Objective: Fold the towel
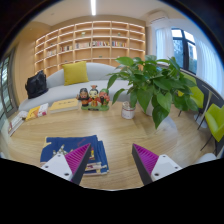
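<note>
Both fingers (70,160) of the gripper (108,162) stand spread wide with nothing between the magenta pads, touching nothing. Just ahead of the left finger, at about ten o'clock, a blue patterned towel (66,150) lies flat on the wooden table (115,135). Beyond, at one o'clock, a leafy potted plant (152,85); at twelve, small figurines (93,97); behind, a sofa (62,85) and bookshelves (90,42).
</note>
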Demonstrator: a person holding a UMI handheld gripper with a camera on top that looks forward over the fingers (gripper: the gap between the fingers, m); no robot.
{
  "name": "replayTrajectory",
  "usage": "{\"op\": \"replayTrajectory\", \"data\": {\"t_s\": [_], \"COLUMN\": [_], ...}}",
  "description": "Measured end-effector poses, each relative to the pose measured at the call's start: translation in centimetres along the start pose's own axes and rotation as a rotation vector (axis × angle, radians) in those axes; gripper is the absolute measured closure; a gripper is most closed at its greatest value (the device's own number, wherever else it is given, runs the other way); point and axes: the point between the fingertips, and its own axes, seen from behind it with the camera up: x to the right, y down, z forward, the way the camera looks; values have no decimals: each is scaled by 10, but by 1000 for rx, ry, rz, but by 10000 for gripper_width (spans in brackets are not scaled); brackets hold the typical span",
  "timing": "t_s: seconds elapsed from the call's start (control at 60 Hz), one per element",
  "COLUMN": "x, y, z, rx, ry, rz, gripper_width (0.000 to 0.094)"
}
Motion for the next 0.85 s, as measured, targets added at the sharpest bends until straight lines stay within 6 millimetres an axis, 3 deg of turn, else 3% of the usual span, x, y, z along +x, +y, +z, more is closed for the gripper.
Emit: {"op": "replayTrajectory", "data": {"t_s": [0.167, 0.4, 0.6, 0.85], "x": [-2, -32, -46, -47], "y": [-10, -6, -1, 0], "z": [-66, -145, -181, -197], "rx": [31, 59, 74, 98], "ry": [-3, -42, -70, -76], "rz": [-54, -101, -108, -130], "gripper_width": [88, 86, 89, 87]}}
